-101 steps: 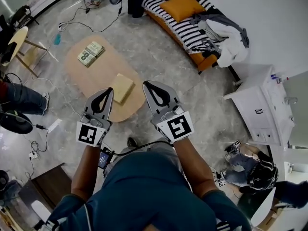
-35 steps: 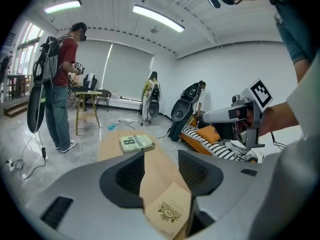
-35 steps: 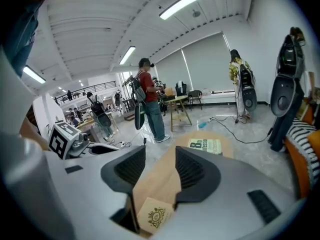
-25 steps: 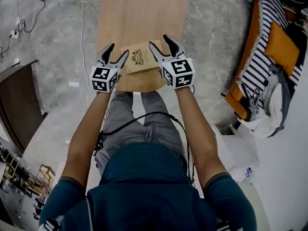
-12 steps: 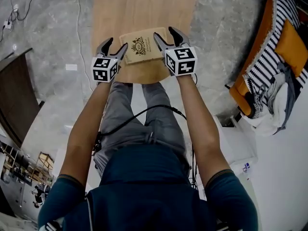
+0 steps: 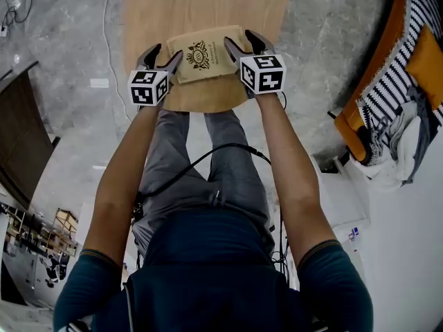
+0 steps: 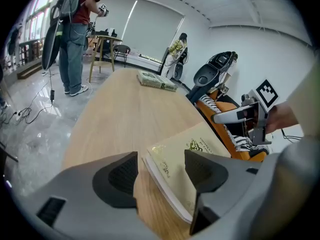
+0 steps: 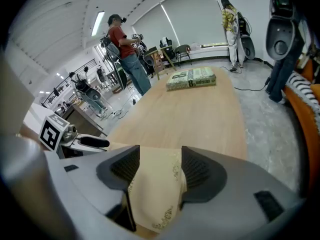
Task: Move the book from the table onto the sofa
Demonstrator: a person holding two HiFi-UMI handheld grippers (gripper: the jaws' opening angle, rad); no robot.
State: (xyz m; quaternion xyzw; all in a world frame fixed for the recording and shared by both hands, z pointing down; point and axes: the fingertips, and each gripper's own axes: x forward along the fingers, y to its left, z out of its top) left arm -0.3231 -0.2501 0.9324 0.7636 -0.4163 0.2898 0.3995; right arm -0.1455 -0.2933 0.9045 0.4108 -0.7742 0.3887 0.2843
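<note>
A tan book (image 6: 203, 54) with a dark crest lies on the near end of the wooden table (image 6: 208, 5). My left gripper (image 6: 163, 57) is open at the book's left edge, and in the left gripper view the book (image 7: 197, 151) pokes between its spread pads (image 7: 124, 173). My right gripper (image 6: 243, 45) is open at the book's right edge. Its jaws have just been opening, and in the right gripper view the book (image 8: 155, 194) lies between them with neither pad pressing on it. The orange sofa (image 6: 408, 54) with a striped cover is at the right.
A second, greenish book (image 8: 191, 78) lies at the table's far end. A person (image 7: 75, 34) stands beyond the table by a small round table. Cables cross the grey floor (image 6: 76, 47). White clothes (image 6: 387, 164) are heaped on the sofa's near end.
Both grippers have come down onto the table's near end and now straddle the tan book's left and right edges. The book has not moved.
</note>
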